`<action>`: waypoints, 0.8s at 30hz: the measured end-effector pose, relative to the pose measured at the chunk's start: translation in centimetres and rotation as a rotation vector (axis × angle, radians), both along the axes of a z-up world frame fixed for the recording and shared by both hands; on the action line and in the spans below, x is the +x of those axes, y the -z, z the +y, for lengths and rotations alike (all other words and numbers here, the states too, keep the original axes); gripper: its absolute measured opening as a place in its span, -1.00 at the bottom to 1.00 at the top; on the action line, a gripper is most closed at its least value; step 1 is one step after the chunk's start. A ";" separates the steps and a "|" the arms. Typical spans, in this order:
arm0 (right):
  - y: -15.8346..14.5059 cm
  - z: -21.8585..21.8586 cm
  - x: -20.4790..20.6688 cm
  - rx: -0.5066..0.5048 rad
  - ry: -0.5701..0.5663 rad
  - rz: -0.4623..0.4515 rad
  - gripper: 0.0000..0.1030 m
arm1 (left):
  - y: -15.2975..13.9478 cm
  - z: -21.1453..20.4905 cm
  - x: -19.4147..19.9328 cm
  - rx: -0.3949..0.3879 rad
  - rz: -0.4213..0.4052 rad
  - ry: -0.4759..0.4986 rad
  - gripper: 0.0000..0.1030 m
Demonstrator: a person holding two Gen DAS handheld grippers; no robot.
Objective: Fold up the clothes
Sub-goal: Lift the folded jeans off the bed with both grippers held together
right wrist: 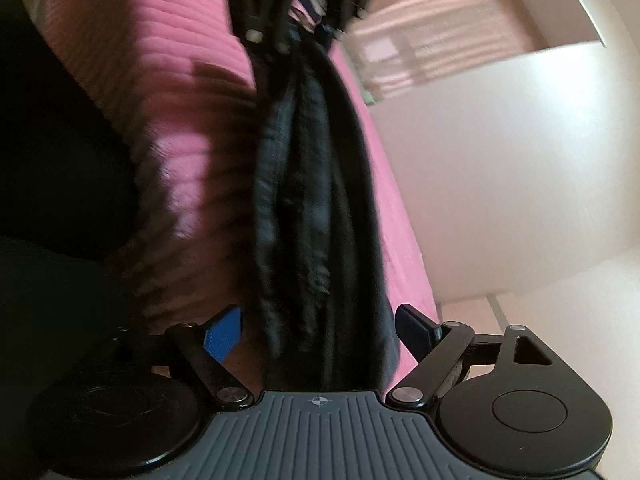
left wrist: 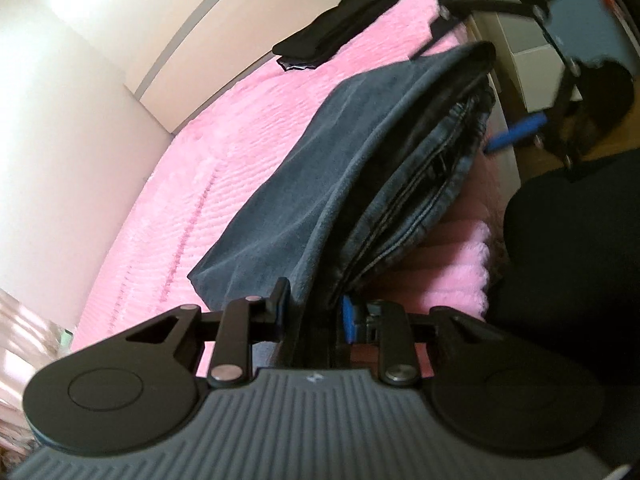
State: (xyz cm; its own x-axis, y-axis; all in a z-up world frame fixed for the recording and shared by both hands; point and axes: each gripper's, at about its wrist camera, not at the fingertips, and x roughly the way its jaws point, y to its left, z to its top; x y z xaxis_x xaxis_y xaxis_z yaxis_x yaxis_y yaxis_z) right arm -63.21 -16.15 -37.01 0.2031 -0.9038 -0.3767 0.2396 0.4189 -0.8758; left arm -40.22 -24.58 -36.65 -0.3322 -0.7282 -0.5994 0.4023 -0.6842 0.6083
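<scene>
- The dark jeans [left wrist: 320,184] are folded over in layers and lie on the pink blanket [left wrist: 224,152], near the edge of the bed.
- The left gripper [left wrist: 312,316] pinches one end of the jeans tight between its two fingers.
- The right gripper [right wrist: 320,328] has its fingers spread apart at the other end of the jeans [right wrist: 312,208]. The cloth runs between them, but the blue pads [right wrist: 224,334] look a little away from it, so it does not seem to hold on.
- I think most of the folding is done. Maybe one more fold or a pat to make it flat is left.
- A folded black garment [left wrist: 340,28] already sits farther back on the blanket, well apart from the jeans.
- A white wall [left wrist: 60,120] stands beside the bed.
- Nothing blocks the jeans. They lie close to the bed edge, so they could slide off.
</scene>
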 end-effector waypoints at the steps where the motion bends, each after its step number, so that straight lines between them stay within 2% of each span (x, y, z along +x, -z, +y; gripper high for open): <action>1: 0.5 -0.3 0.2 -0.004 -0.006 0.006 0.61 | 0.3 0.4 -0.7 0.000 0.001 0.003 -0.55; 4: 1.3 -1.7 0.9 -0.002 0.013 -0.010 0.58 | 0.0 1.3 -0.7 -0.002 -0.006 0.011 -0.54; 5: 1.0 -2.0 0.9 0.008 0.020 -0.022 0.10 | 0.3 1.4 -0.9 -0.012 -0.017 0.015 -0.54; 8: -1.0 -2.3 0.6 0.084 0.033 -0.072 -0.25 | 1.7 2.6 -1.2 -0.069 -0.076 0.031 -0.48; 12: -3.3 -2.2 0.4 0.133 0.040 -0.102 -0.32 | 5.0 5.0 -2.5 -0.232 -0.253 0.089 -0.32; 15: -4.8 -2.2 0.3 0.136 0.035 -0.115 -0.33 | 6.6 5.3 -3.3 -0.324 -0.336 0.103 -0.25; 17: -5.8 -2.3 0.1 0.137 0.017 -0.117 -0.33 | 6.3 4.8 -3.4 -0.328 -0.348 0.097 -0.25; 19: -6.7 -2.4 -0.1 0.135 -0.004 -0.119 -0.33 | 5.6 4.2 -3.5 -0.320 -0.359 0.097 -0.38; 24: -10.2 -4.6 -1.7 0.164 -0.078 -0.148 -0.34 | 1.6 1.3 -3.2 -0.225 -0.344 0.137 -0.55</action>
